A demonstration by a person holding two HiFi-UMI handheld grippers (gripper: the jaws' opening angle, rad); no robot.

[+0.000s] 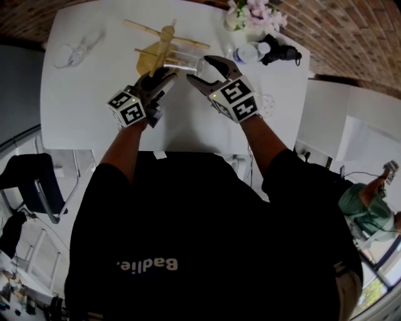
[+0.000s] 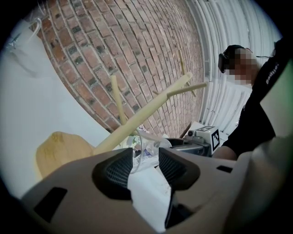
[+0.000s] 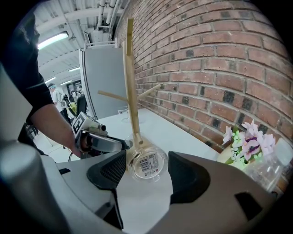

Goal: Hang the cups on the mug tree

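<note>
A wooden mug tree [image 1: 164,42] stands on the white table [image 1: 94,106], its trunk showing in the left gripper view [image 2: 151,109] and the right gripper view [image 3: 130,82]. Just in front of its foot a clear cup [image 1: 185,63] hangs between both grippers. My right gripper [image 1: 199,70] is shut on the cup [image 3: 145,165], whose labelled base faces that camera, with a pad against each side. My left gripper [image 1: 169,76] is open [image 2: 145,157]; a thin clear edge of the cup [image 2: 147,145] sits between its pads without being squeezed.
A second clear cup [image 1: 70,55] lies on the table at the far left. Pink flowers [image 1: 254,15], a plastic bottle [image 1: 250,51] and a black object [image 1: 282,51] sit at the back right. A brick wall [image 3: 219,68] rises behind the table.
</note>
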